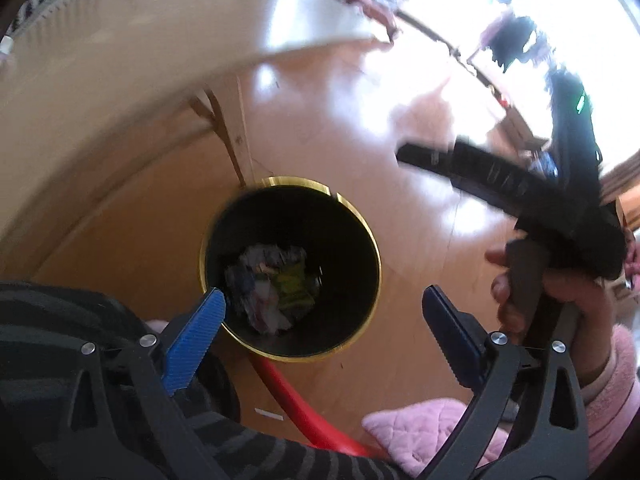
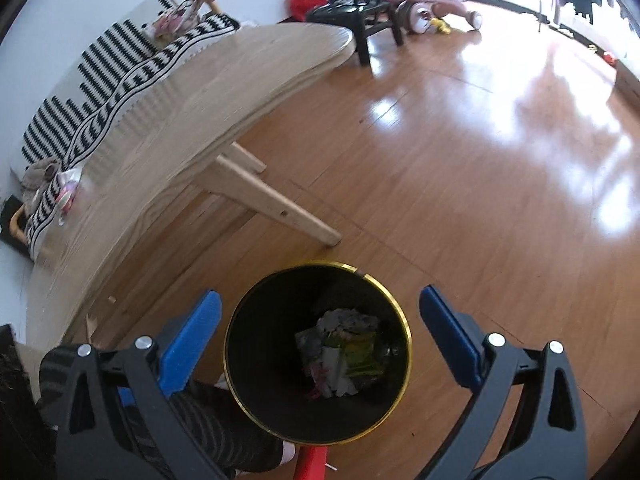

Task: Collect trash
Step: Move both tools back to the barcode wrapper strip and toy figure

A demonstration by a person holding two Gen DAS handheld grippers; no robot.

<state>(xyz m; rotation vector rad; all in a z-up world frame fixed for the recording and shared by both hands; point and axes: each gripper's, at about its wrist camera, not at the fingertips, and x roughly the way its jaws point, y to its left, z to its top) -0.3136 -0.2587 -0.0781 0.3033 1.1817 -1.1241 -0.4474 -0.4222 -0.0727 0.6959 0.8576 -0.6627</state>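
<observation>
Both grippers, left [image 1: 322,304] & right [image 2: 320,308], hang spread and empty over the bin [image 2: 240,320], w/ crumpled trash [image 2: 340,352] at its bottom, prob. just for dropping.

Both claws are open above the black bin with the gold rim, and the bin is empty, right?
Not quite. Both the left claw and the right claw are open above the black bin, but it is not empty: crumpled trash lies at its bottom, as the right wrist view shows.
</observation>
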